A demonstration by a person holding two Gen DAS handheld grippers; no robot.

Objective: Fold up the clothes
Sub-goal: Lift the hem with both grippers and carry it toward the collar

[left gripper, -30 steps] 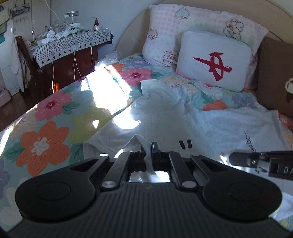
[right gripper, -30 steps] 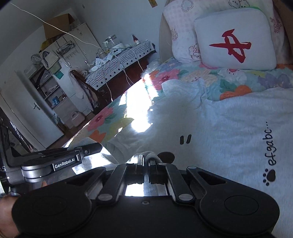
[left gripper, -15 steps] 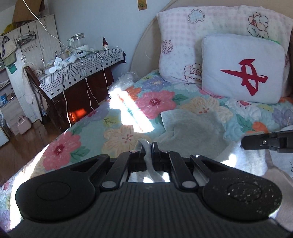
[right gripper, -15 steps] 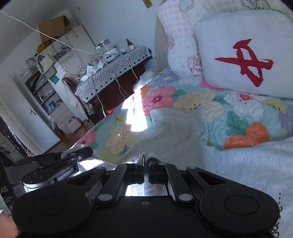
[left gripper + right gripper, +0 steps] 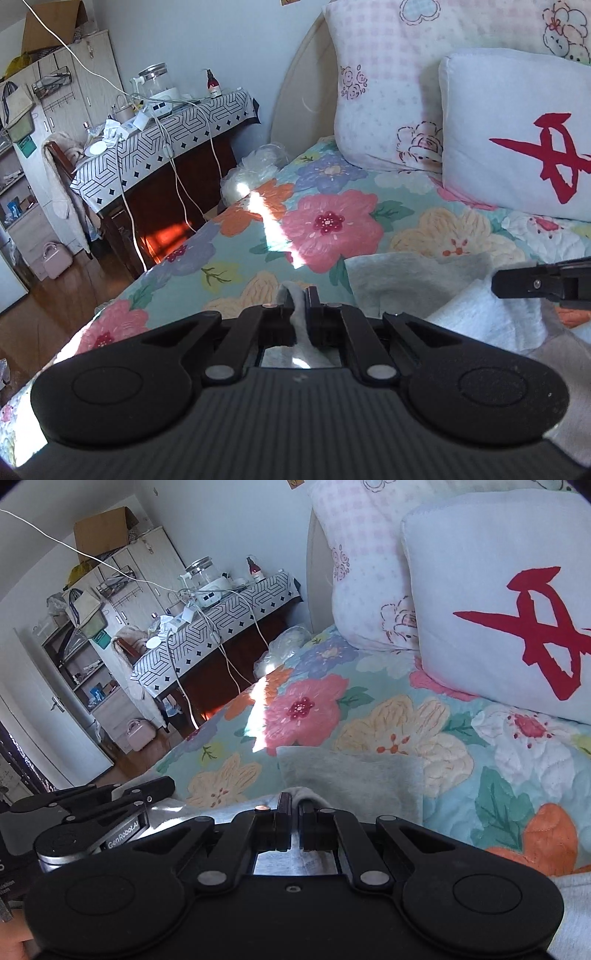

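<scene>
Grey garment [image 5: 413, 280] lies on the flowered bedspread [image 5: 325, 221], partly flat ahead of both cameras and partly lifted at the near edge. Left gripper [image 5: 299, 295] has its jaws nearly shut on a thin pinch of the cloth; a fold of grey fabric stands up between the fingers and runs back under the body. Right gripper [image 5: 292, 805] shows the same narrow stance, a rounded hem of the same garment caught between its jaws. Each tool shows in the other's view, so the two sit side by side along one edge, near each other but not touching. Judgement: two holds on one edge keep it taut and straight, so the layer can be carried over the rest of the garment toward the pillows without sagging in the middle. Both tools point down at a slant, which keeps the pinched hem low over the bed. Flat grey panel ahead looks like the landing zone for the fold. White cushion [image 5: 498, 602] with a red mark and the pink-patterned pillow [image 5: 388, 85] sit beyond, apart from the cloth. Side table [image 5: 166, 125] with cables stands off the bed, not involved. Risk: thin pinch could slip if pulled unevenly.
</scene>
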